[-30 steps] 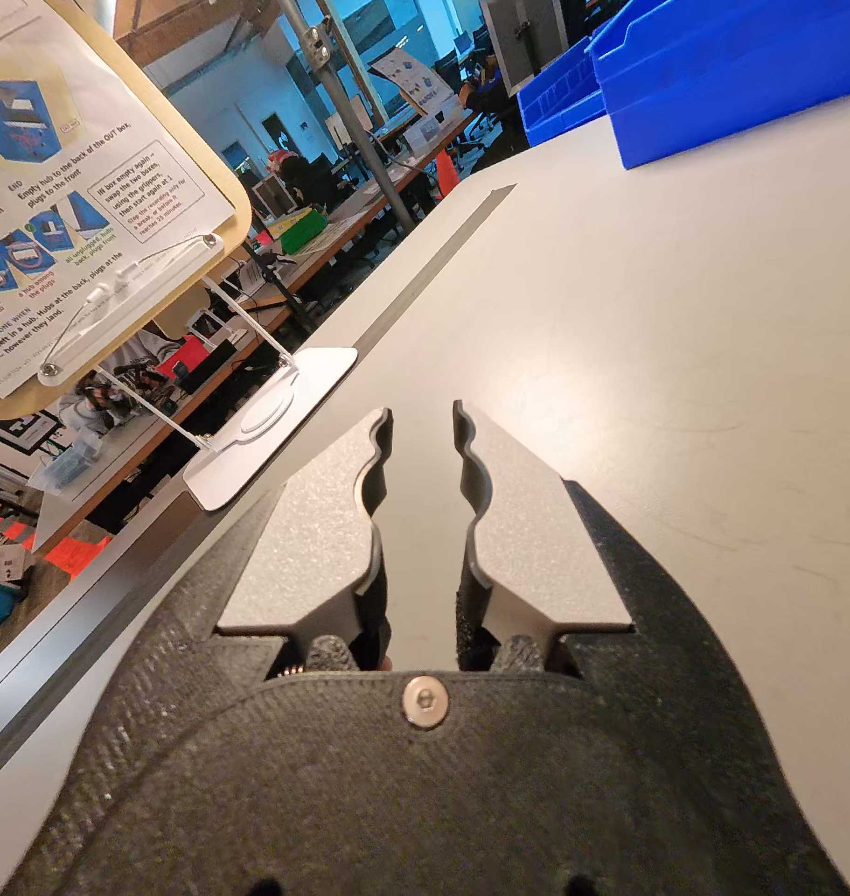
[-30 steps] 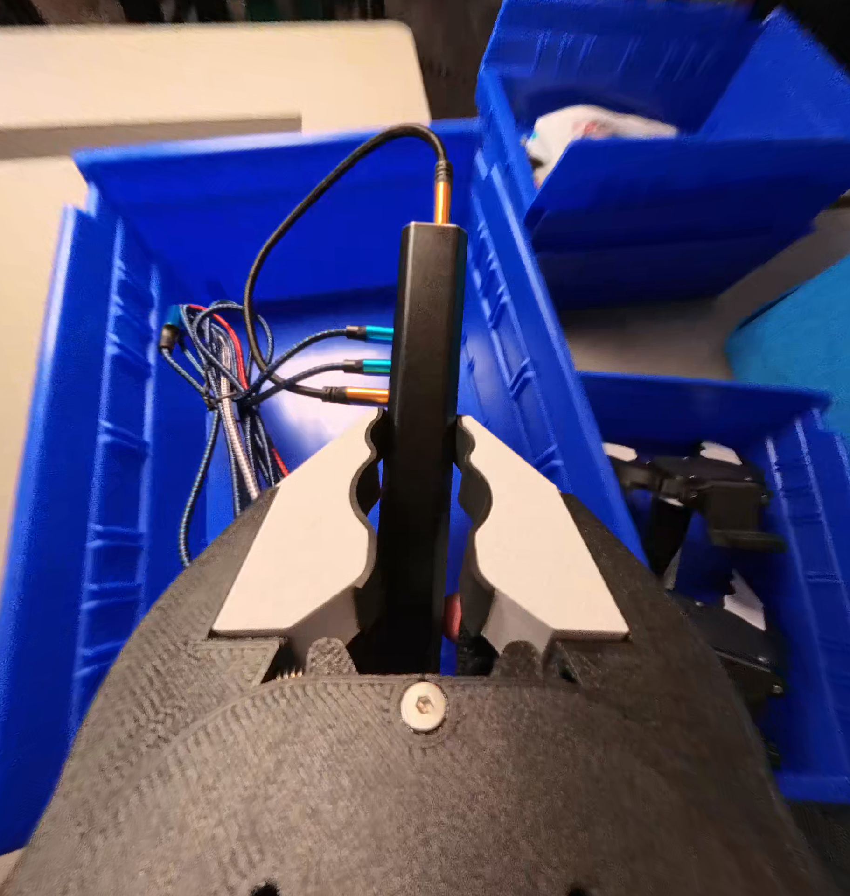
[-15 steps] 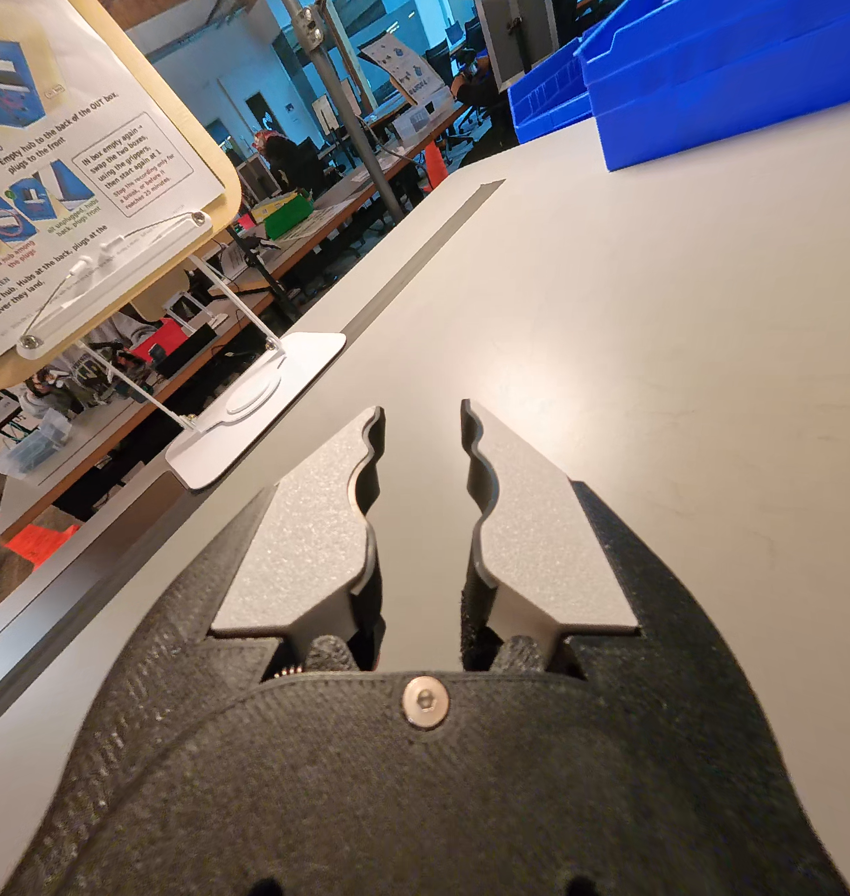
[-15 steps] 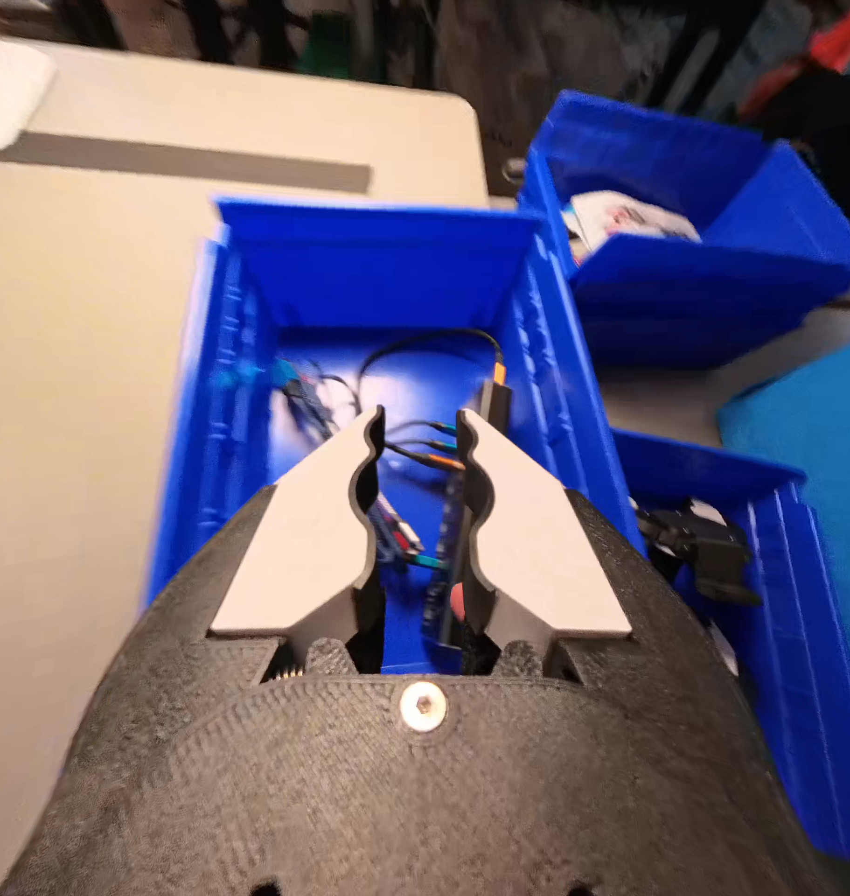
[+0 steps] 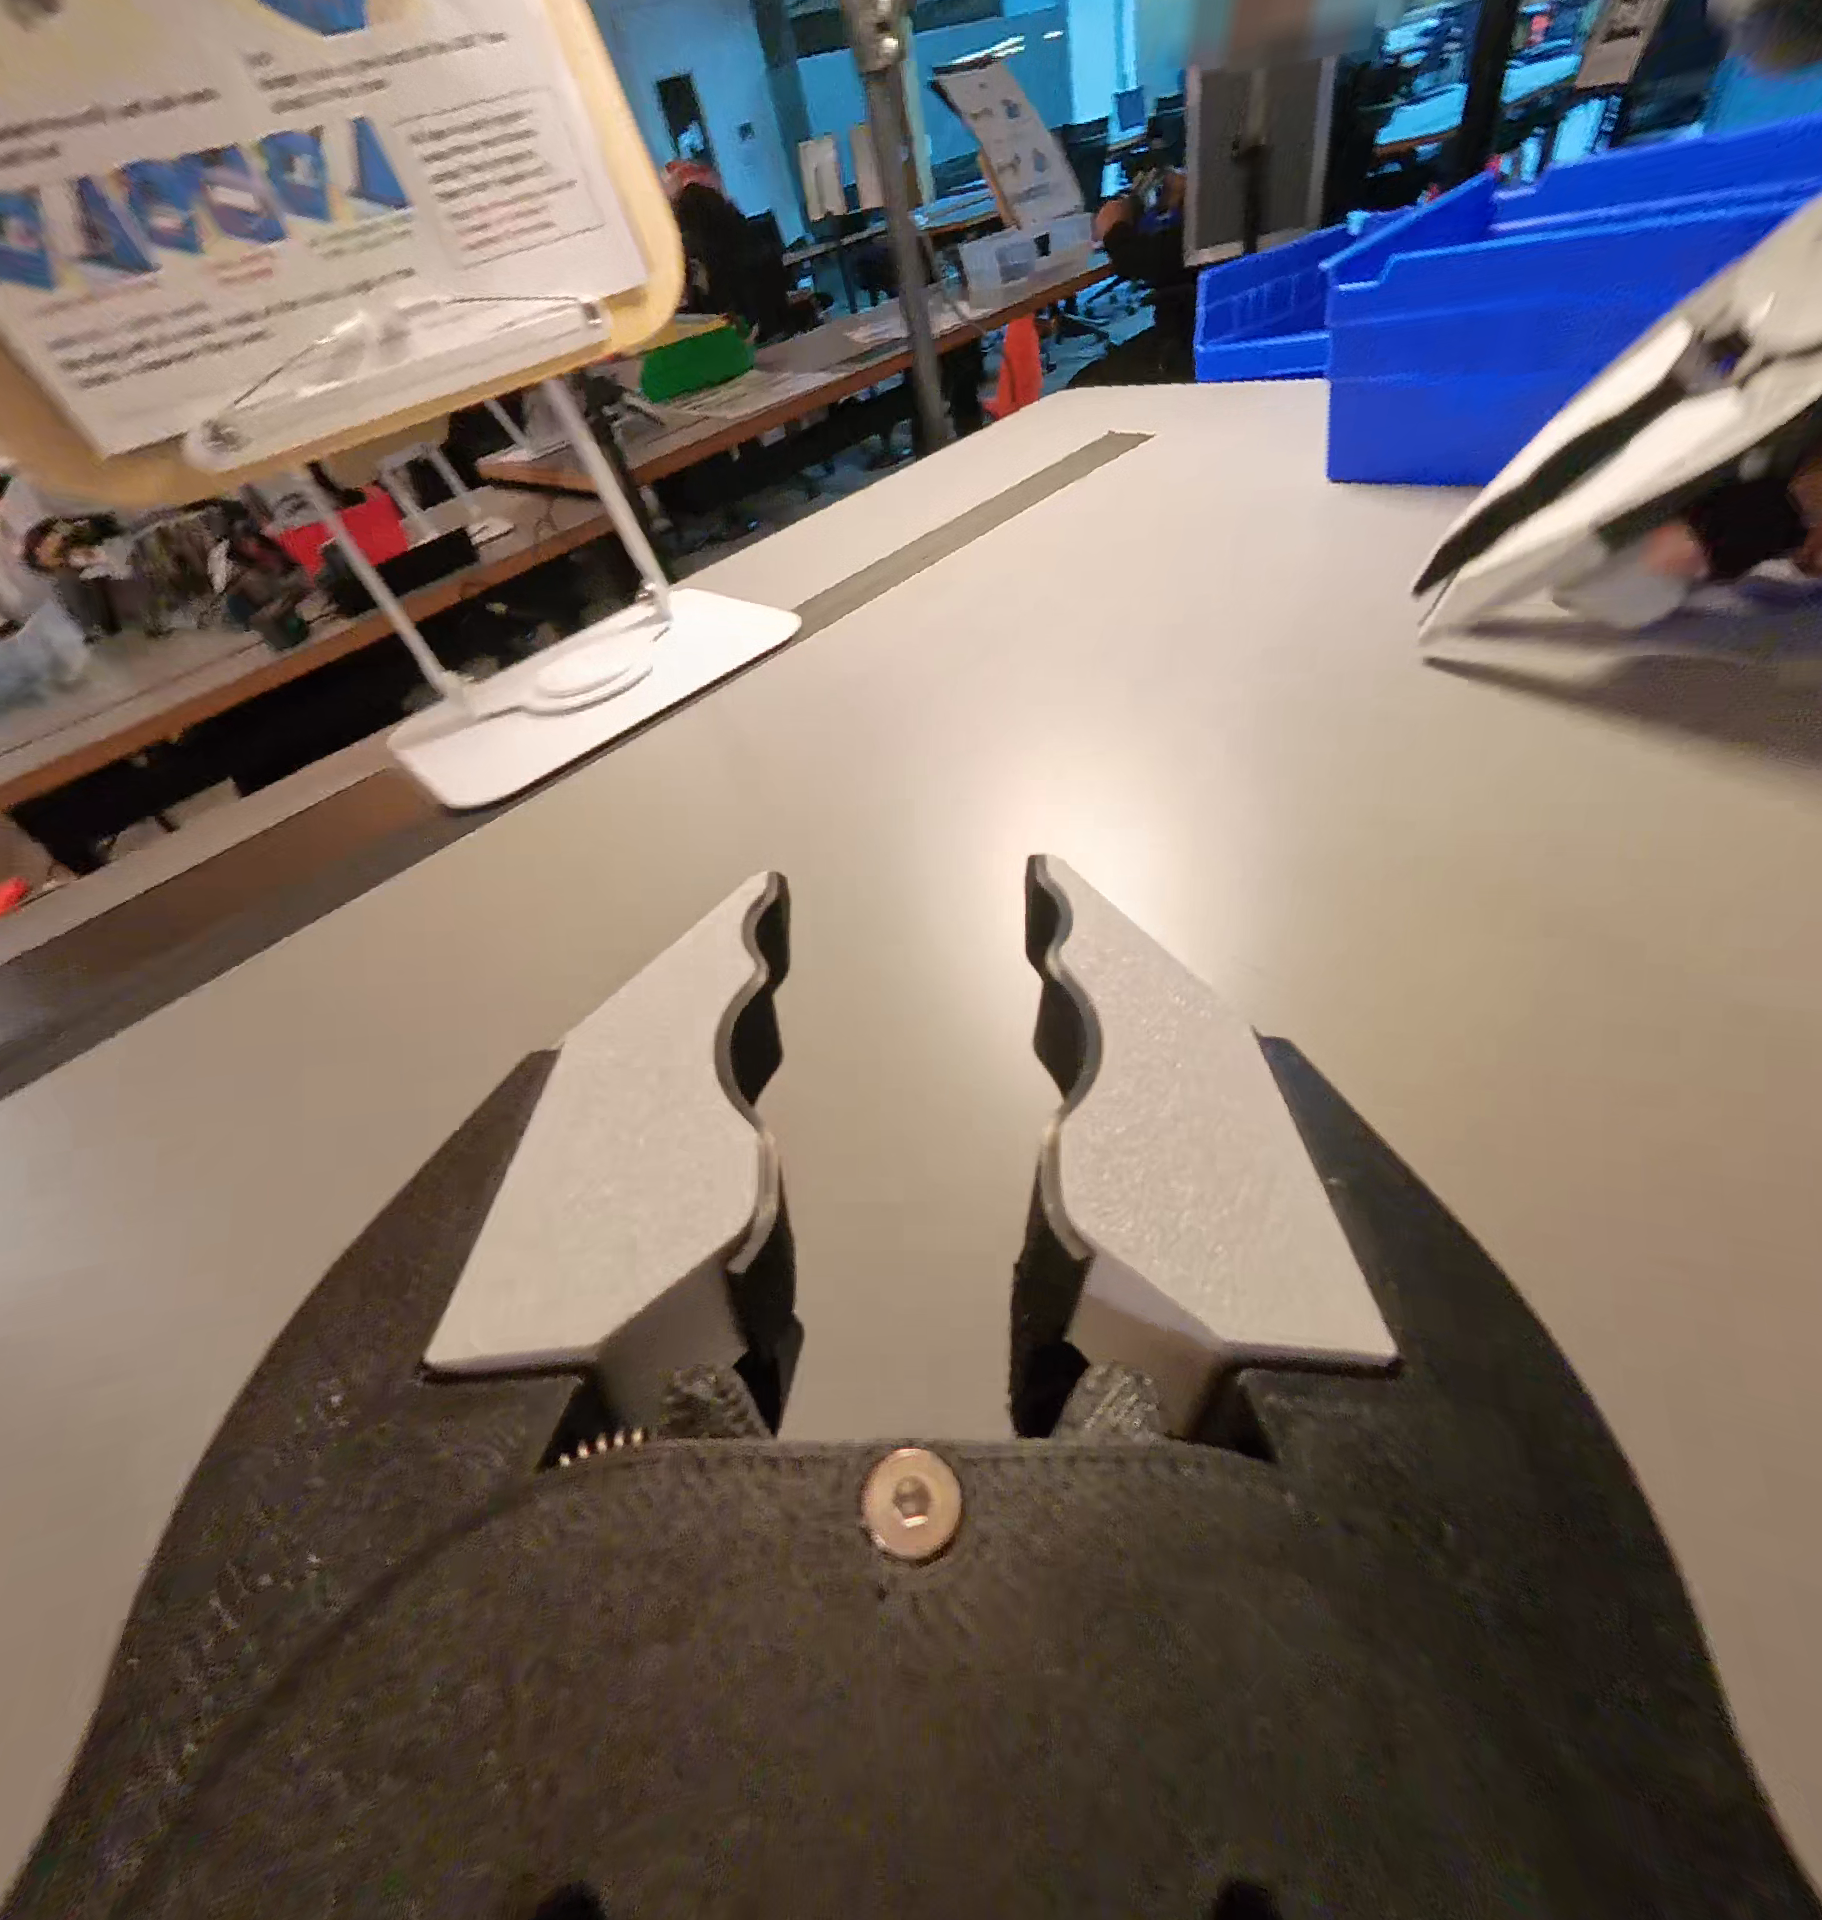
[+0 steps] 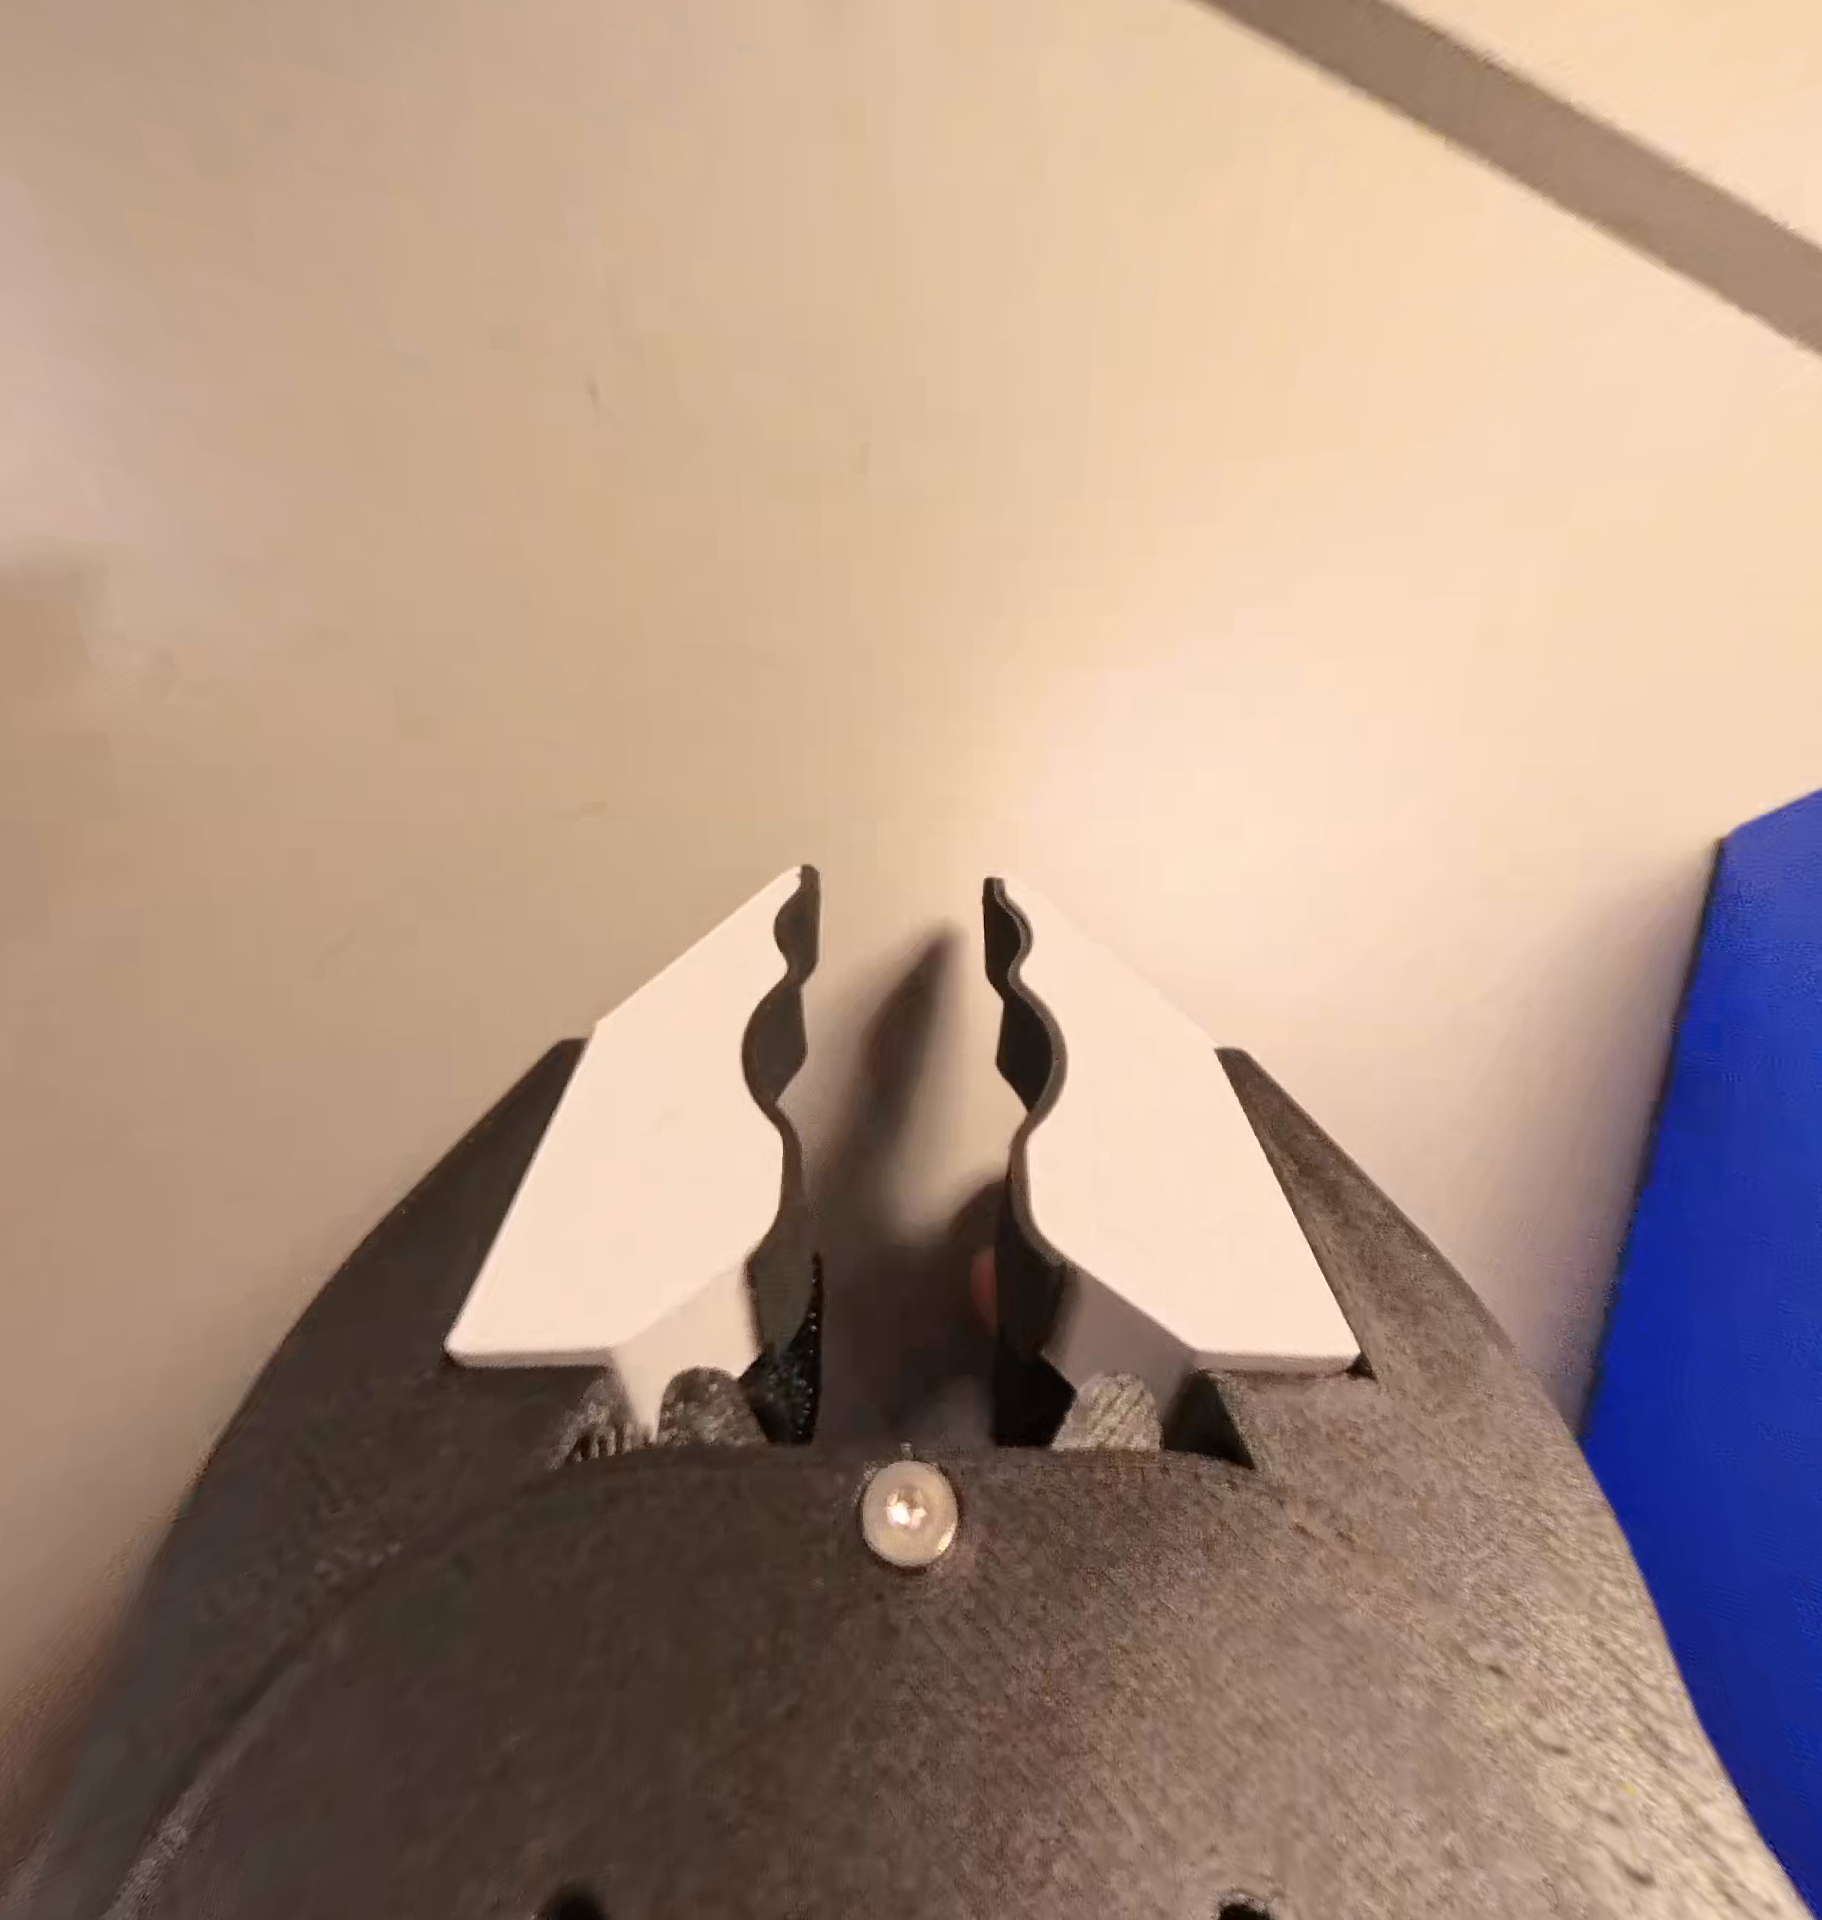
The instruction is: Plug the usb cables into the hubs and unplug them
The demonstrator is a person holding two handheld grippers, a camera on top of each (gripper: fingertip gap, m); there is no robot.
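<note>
My left gripper is open and empty, low over the beige table. My right gripper is open and empty, pointing down at bare table. It also shows blurred at the right edge of the left wrist view. No hub or USB cable shows in either view now. The side of a blue bin lies just right of the right gripper. Blue bins stand at the far right of the table in the left wrist view.
A tilted instruction board on a white stand sits at the table's left far edge. A grey strip runs across the table; it also shows in the right wrist view. Workbenches and people fill the room behind. The gap from one gripper's tips to the other's is roughly 30 cm.
My right gripper let go of the black hub into the blue bin, then swung left out over bare table. My left gripper opened wider and turned right, so the right gripper entered its view.
</note>
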